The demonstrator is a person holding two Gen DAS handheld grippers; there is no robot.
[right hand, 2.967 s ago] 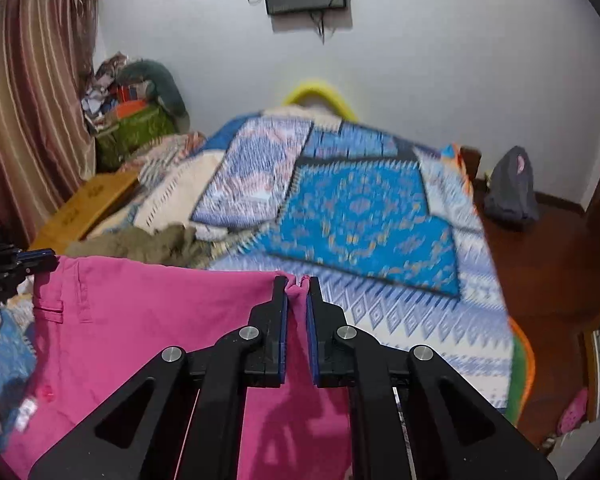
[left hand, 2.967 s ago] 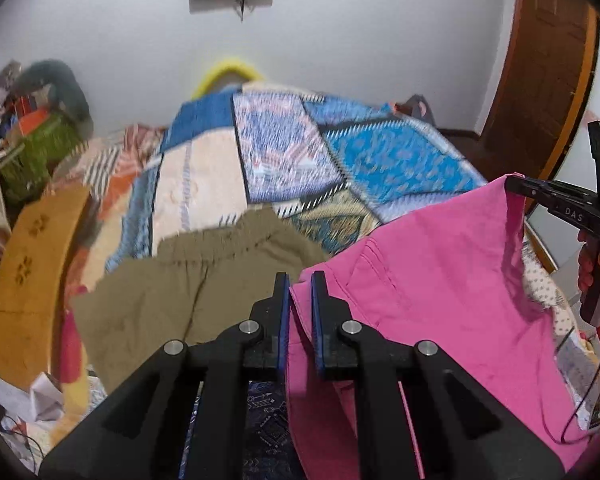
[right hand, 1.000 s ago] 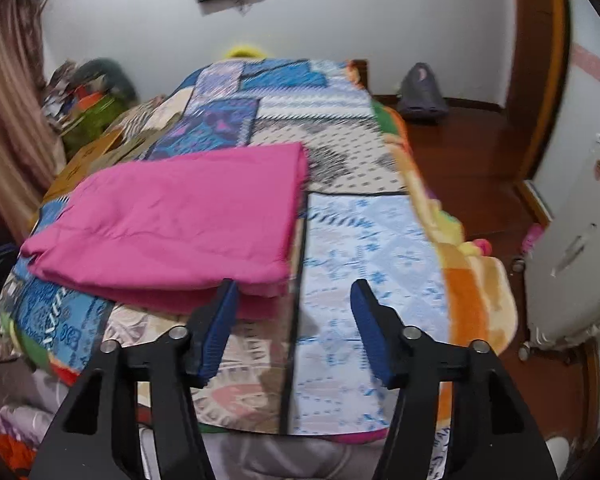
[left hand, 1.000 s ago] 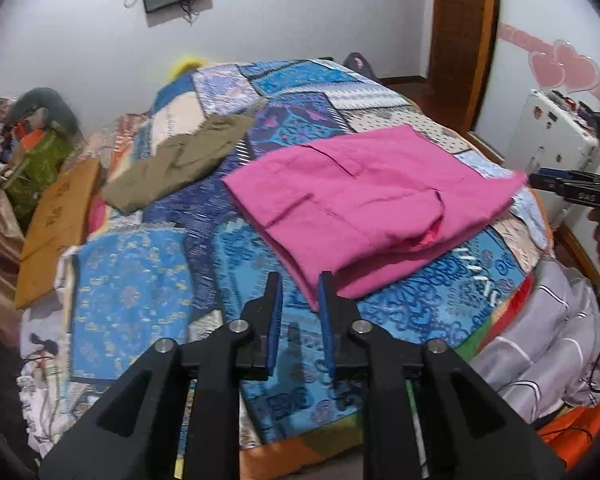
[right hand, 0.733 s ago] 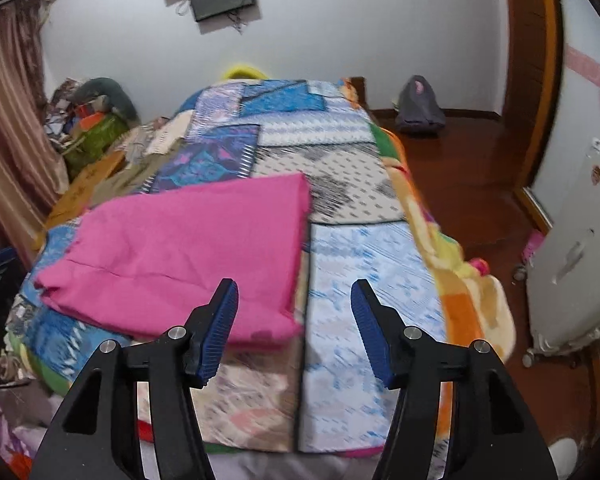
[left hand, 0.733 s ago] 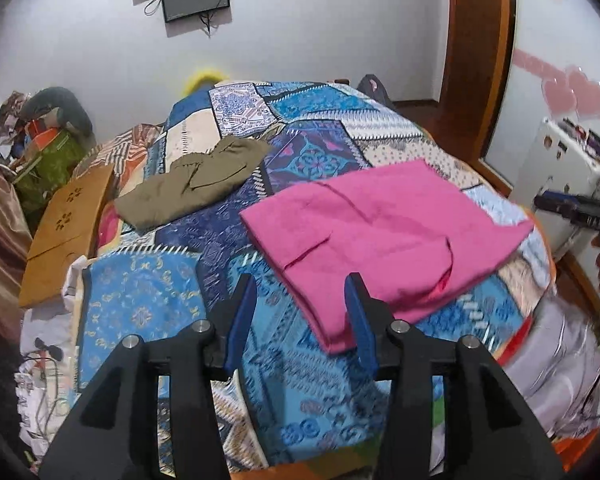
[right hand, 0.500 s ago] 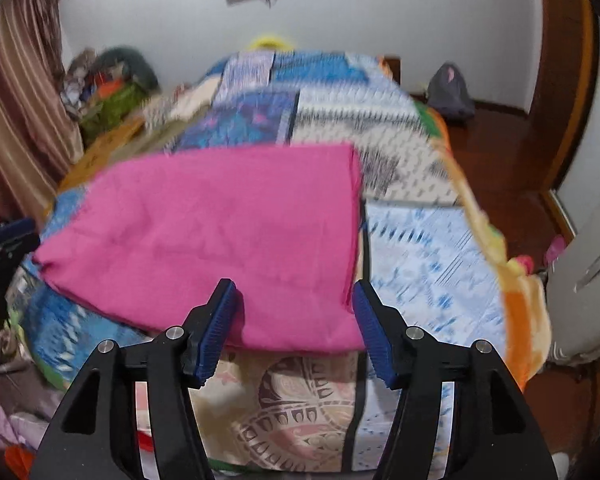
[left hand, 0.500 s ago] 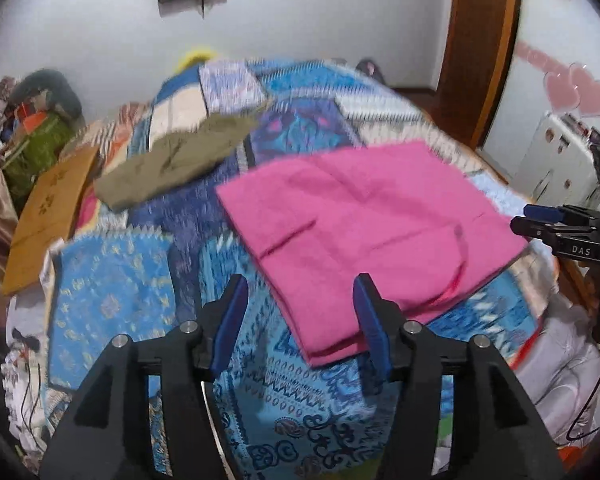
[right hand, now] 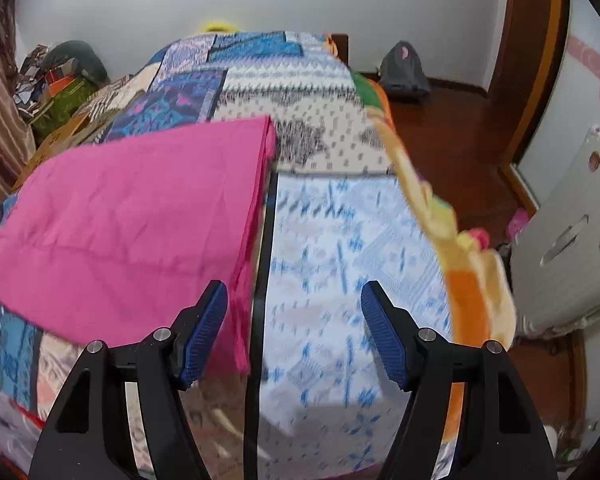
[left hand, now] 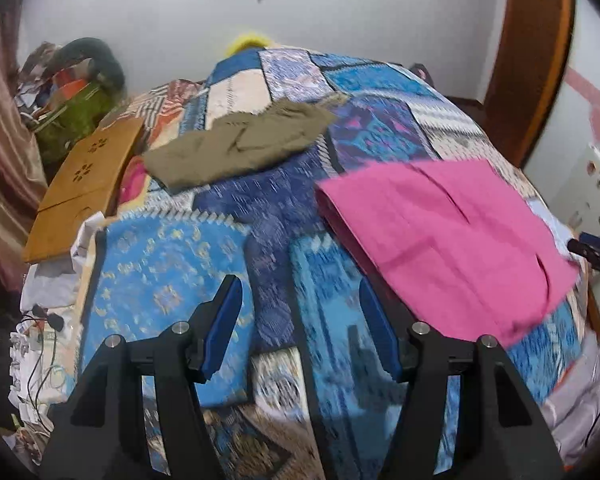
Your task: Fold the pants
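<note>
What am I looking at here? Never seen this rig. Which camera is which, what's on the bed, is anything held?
There is no robot: a person holds a two-finger gripper in each hand, and each gripper carries a fisheye camera that looks forward along its black fingers with blue pads. One picture comes from the left gripper, the other from the right gripper. Both stand open and hold nothing. Below them is a bed with a patchwork bedspread. On it lie folded pink pants, flat near the bed's edge, and olive-brown pants farther back, loosely spread. The right gripper's tip also shows at the left view's right edge, beside the pink pants. A wooden board leans at the bed's left side.
</note>
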